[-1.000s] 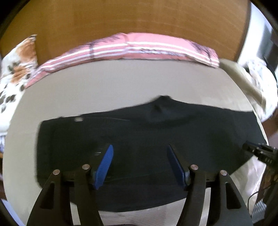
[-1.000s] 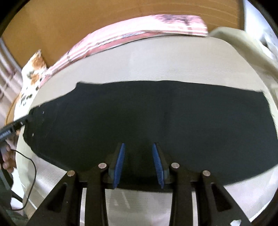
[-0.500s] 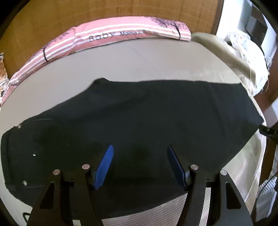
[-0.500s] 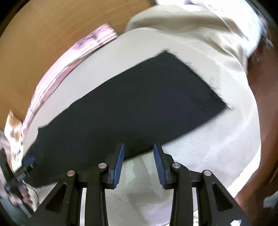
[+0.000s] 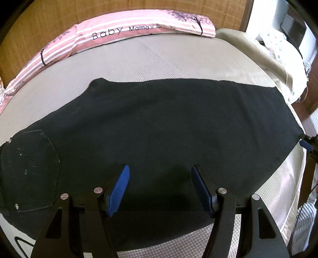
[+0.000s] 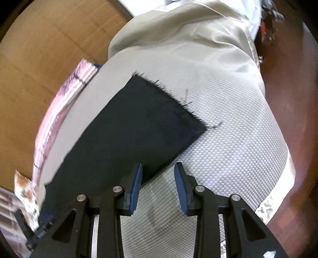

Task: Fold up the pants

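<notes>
Black pants [image 5: 159, 127] flat on the bed [image 5: 178, 59] — bare mattress all round.
Left gripper [image 5: 160, 188] gapes over the cloth, empty; right gripper [image 6: 158, 188], part open, empty — beside the frayed hem [image 6: 171, 97].

Black pants [image 5: 159, 127] on a beige bed [image 5: 151, 57] with fine waffle weave. Pink-and-white striped pillow [image 5: 127, 27] with black lettering at the far edge, against a brown wooden headboard [image 5: 59, 17]. Blue ribbed pads [image 5: 119, 190] on black tool fingers.

Matt black cloth pants [image 5: 159, 123], woven textured grey mattress cover [image 5: 159, 57], ribbed blue rubbery fingers [image 5: 119, 190], grained wood headboard [image 5: 59, 15]
</notes>
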Available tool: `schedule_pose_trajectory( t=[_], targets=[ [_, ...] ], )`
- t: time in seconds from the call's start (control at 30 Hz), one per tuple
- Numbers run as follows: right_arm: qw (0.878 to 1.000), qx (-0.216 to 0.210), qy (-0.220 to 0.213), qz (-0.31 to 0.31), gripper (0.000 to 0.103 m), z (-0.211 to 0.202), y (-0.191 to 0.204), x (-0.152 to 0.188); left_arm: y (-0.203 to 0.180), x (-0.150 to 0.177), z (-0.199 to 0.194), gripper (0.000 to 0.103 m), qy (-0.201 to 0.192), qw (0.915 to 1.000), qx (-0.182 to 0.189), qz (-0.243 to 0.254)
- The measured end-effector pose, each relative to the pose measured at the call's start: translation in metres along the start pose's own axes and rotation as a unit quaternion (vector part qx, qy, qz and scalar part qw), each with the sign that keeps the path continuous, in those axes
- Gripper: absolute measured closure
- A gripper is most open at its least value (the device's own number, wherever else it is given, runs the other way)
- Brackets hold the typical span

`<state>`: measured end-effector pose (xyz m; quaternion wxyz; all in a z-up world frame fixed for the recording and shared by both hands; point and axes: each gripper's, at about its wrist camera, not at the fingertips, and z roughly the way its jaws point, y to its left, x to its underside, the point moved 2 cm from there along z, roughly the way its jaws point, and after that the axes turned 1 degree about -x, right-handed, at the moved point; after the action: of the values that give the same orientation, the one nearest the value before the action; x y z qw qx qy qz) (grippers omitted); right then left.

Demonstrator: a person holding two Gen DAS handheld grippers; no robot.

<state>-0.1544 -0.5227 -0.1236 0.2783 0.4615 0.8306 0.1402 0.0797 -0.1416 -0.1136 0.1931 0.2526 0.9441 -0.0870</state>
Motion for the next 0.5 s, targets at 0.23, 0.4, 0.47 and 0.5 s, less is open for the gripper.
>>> schedule_pose_trajectory(
  t=[0.23, 0.4, 0.47, 0.5],
  targets=[
    [0.999, -0.017, -0.034, 0.028, 0.076, 0.01, -0.014, -0.025, -0.012, 0.002, 0.006, 0.038, -0.003, 0.9997, -0.008, 0.024],
    [0.998, -0.034, -0.027, 0.041, 0.093, 0.019, -0.016, -0.034, -0.015, 0.002, 0.008, 0.038, -0.01, 0.9994, -0.015, 0.028],
    [0.998, -0.031, -0.024, 0.044, 0.094, 0.016, -0.011, -0.034, -0.015, 0.0, 0.009, 0.037, -0.011, 0.9994, -0.016, 0.029],
    [0.998, -0.044, -0.024, 0.045, 0.094, 0.012, -0.004, -0.035, -0.015, 0.001, 0.009, 0.037, -0.01, 0.9995, -0.014, 0.027]
  ],
)
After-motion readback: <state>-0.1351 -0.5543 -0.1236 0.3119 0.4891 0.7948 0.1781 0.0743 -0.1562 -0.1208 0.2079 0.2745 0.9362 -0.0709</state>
